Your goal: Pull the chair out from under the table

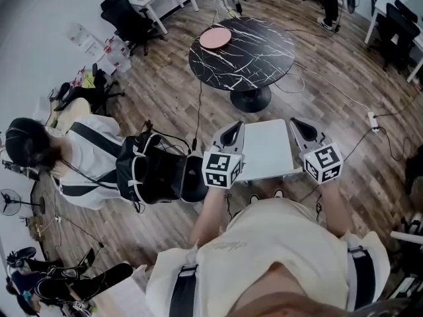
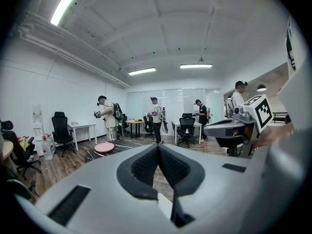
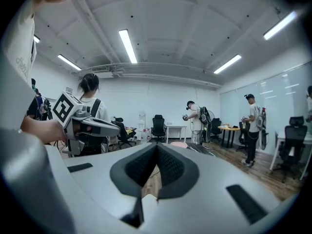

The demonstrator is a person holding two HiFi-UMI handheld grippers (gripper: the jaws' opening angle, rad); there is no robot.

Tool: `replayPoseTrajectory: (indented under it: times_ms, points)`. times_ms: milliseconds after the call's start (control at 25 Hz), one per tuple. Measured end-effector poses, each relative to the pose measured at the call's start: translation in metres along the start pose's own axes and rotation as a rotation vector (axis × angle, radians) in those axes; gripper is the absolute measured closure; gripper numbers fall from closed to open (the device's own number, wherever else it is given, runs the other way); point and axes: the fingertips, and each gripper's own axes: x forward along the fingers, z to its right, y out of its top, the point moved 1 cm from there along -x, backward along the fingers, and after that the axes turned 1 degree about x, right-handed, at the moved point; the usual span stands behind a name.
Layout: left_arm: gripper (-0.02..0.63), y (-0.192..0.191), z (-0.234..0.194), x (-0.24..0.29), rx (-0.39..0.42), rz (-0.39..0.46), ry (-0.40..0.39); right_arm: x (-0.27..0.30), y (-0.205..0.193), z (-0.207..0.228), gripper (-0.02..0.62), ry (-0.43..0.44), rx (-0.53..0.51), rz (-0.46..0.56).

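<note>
A small white table (image 1: 266, 149) stands on the wood floor right in front of me. No chair shows beneath it in the head view. My left gripper (image 1: 232, 133) hangs over the table's left edge, shut and holding nothing. My right gripper (image 1: 299, 127) hangs over its right edge, likewise shut and holding nothing. In the left gripper view the jaws (image 2: 157, 148) meet at their tips and point level across the room. The jaws (image 3: 156, 146) in the right gripper view meet the same way. Each gripper shows in the other's view: the right gripper (image 2: 233, 128), the left gripper (image 3: 84, 126).
A round black marble table (image 1: 251, 61) with a pink plate (image 1: 215, 38) stands beyond the white table. A person with a black backpack (image 1: 153, 172) sits or crouches close on my left. Cables and a power strip (image 1: 372, 121) lie on the floor. A black office chair (image 1: 127, 18) is at the far left.
</note>
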Motion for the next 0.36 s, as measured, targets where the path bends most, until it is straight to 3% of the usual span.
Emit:
replayPoseTrajectory:
  times_ms: [360]
  points:
    - [0.589, -0.007, 0.0038, 0.0029, -0.005, -0.005, -0.015, -0.0047, -0.0063, 0.0041, 0.591, -0.018, 0.002, -0.008]
